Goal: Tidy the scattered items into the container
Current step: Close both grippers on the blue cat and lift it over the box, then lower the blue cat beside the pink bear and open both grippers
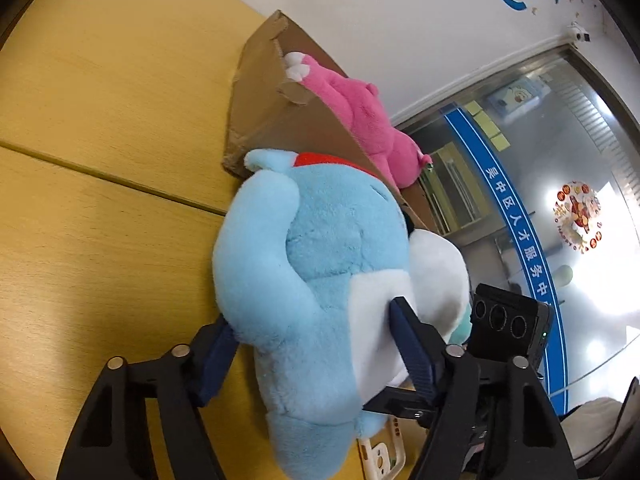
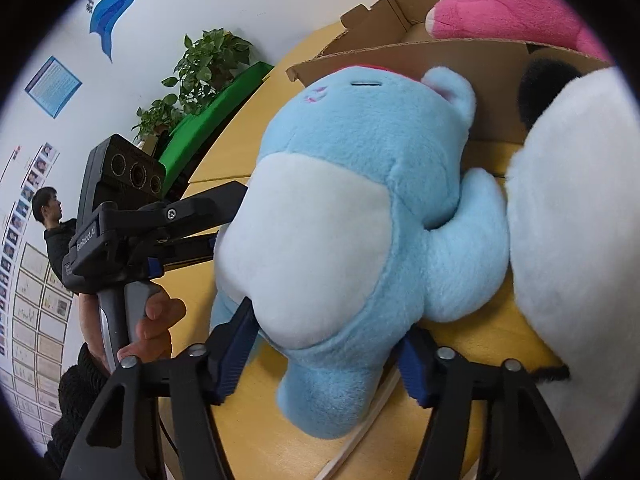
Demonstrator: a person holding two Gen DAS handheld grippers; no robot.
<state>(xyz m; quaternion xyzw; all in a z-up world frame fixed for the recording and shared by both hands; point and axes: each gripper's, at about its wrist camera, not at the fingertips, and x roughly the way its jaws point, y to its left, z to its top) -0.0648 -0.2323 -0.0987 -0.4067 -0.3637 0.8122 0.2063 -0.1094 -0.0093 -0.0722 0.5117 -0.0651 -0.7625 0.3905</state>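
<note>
A light blue plush toy [image 1: 320,264] with a white belly fills the middle of both views [image 2: 352,208]. My left gripper [image 1: 316,332] is shut on the plush's body, one blue pad on each side. My right gripper [image 2: 328,344] is shut on its lower body, pads pressed into the fur. The plush lies against the side of a brown cardboard box [image 1: 280,120], also in the right wrist view [image 2: 460,64]. A pink plush [image 1: 360,112] sits inside the box [image 2: 516,8]. A white and black plush [image 2: 576,216] lies to the right of the blue one.
The yellow wooden table [image 1: 100,160] runs under everything, with a seam across it. The left gripper's body and the hand holding it show at the left of the right wrist view [image 2: 120,208]. A potted plant [image 2: 200,72] stands by the wall. A person [image 2: 52,216] stands far off.
</note>
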